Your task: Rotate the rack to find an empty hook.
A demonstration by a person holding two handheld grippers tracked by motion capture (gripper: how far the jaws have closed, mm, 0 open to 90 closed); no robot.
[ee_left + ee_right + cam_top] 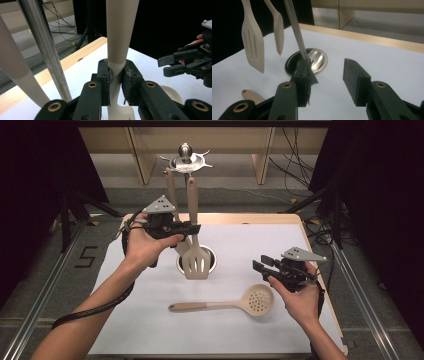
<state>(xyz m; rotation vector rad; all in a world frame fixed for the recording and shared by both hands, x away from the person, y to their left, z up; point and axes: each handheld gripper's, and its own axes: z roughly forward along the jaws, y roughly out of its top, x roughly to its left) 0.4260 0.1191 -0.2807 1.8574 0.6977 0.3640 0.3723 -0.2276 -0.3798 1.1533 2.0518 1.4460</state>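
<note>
The left hand-held gripper [192,228] is raised above the desk [150,330], its pads pinching the narrow neck of the beige slotted spatula [195,260]. In the left gripper view the spatula's handle [120,32] rises straight up between the jaws, and its blade hangs below them. Just to the left of that grip stands the metal rod of the utensil stand [47,52], with a second beige utensil [17,72] hanging farther left. The stand's round metal base [212,256] sits on the desk below the left hand-held gripper. The right hand-held gripper [263,262] is held well apart to the right, low over the desk, its jaws spread with nothing between them. Just in front of and below it lies a beige perforated spoon [260,300], flat on the white desk cover, its handle pointing left.
</note>
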